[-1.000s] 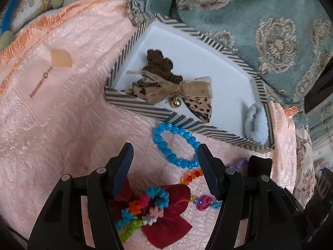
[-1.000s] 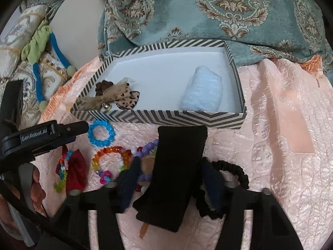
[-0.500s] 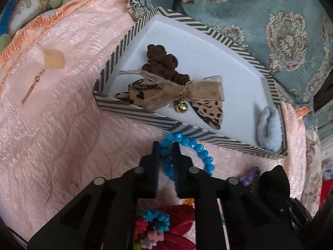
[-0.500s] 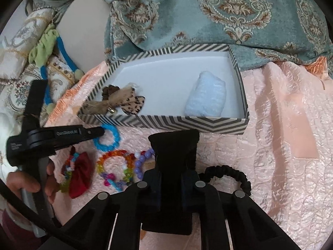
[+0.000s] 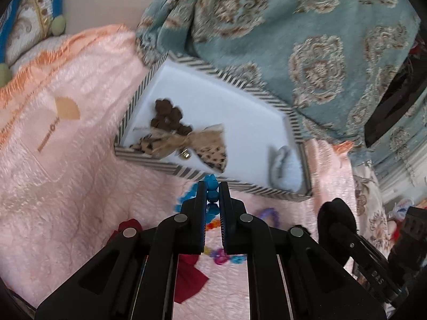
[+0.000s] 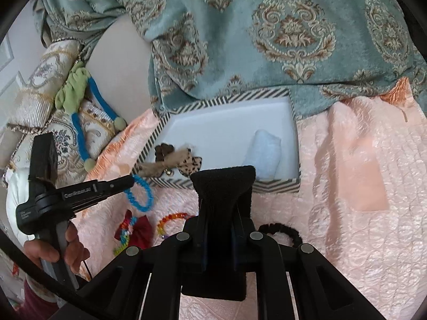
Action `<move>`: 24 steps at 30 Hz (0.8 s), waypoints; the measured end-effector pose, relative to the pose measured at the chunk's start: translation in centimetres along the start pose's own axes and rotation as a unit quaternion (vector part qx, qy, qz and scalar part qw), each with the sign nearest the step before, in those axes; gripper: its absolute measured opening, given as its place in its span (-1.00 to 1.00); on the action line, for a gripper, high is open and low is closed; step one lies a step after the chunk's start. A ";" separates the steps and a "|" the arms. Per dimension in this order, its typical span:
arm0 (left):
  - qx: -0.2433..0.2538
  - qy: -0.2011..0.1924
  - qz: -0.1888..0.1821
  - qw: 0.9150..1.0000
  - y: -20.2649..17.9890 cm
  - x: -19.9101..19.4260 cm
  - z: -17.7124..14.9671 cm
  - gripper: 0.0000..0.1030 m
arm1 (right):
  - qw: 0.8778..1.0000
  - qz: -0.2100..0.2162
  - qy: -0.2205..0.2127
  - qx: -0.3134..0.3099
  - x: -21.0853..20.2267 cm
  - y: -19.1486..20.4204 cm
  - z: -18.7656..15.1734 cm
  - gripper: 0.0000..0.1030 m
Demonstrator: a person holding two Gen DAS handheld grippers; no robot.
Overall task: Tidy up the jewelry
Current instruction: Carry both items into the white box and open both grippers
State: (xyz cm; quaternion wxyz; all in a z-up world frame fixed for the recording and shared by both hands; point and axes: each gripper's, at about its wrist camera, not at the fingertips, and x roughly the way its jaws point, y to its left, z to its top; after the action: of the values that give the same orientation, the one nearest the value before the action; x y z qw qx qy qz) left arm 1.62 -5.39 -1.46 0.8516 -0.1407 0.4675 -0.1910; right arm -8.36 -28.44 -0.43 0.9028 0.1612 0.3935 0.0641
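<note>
Left gripper angled downward, jaws clamped on blue bead bracelet, whose loop hangs below the tips; right gripper likewise tilted, jaws pinching black velvet piece upright between them; striped box just beyond both.

Two close wrist views angled downward from opposite sides, both on the striped box

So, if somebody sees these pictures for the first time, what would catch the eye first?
Probably the two grippers, each shut on something: the left gripper pinches the blue bead bracelet, the right gripper clamps a black fuzzy piece. Behind them, the striped box on the pink cover holds a leopard bow and a pale blue scrunchie.
</note>
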 end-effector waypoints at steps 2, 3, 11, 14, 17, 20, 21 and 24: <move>0.004 -0.009 -0.001 1.000 -0.6 -0.8 0.4 -0.86 | 1.000 0.001 -0.005 0.000 -0.5 -0.1 0.4 -0.77; 0.006 -0.012 0.000 1.000 -0.8 -1.0 0.7 -0.86 | 1.000 0.000 -0.008 0.001 -0.7 -0.2 0.7 -0.77; 0.024 -0.029 0.020 0.999 -1.9 -1.9 3.3 -0.86 | 0.999 -0.018 -0.026 -0.006 -1.2 -1.2 3.9 -0.77; 0.027 -0.029 0.028 0.999 -2.1 -1.6 4.6 -0.86 | 0.999 -0.029 -0.025 -0.011 -0.5 -1.8 5.5 -0.78; 0.026 -0.027 0.033 0.999 -2.1 -0.9 6.2 -0.85 | 0.999 -0.043 -0.025 -0.015 0.7 -2.4 7.4 -0.77; 0.023 -0.024 0.039 0.999 -1.9 0.2 8.0 -0.86 | 0.998 -0.055 -0.018 -0.015 2.3 -3.2 9.0 -0.77; 0.022 -0.023 0.041 0.999 -1.9 0.6 8.5 -0.86 | 0.998 -0.055 -0.013 -0.015 3.1 -3.5 9.6 -0.77; 0.022 -0.019 0.051 0.998 -1.7 2.3 10.0 -0.86 | 0.998 -0.059 -0.001 -0.013 5.7 -4.3 11.0 -0.77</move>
State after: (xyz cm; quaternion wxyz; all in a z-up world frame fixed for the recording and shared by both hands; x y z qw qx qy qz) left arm 10.92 -7.32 2.70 0.8719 -0.1015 0.4532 -0.1552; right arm 3.54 -33.74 1.23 0.9073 0.1259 0.4008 0.0154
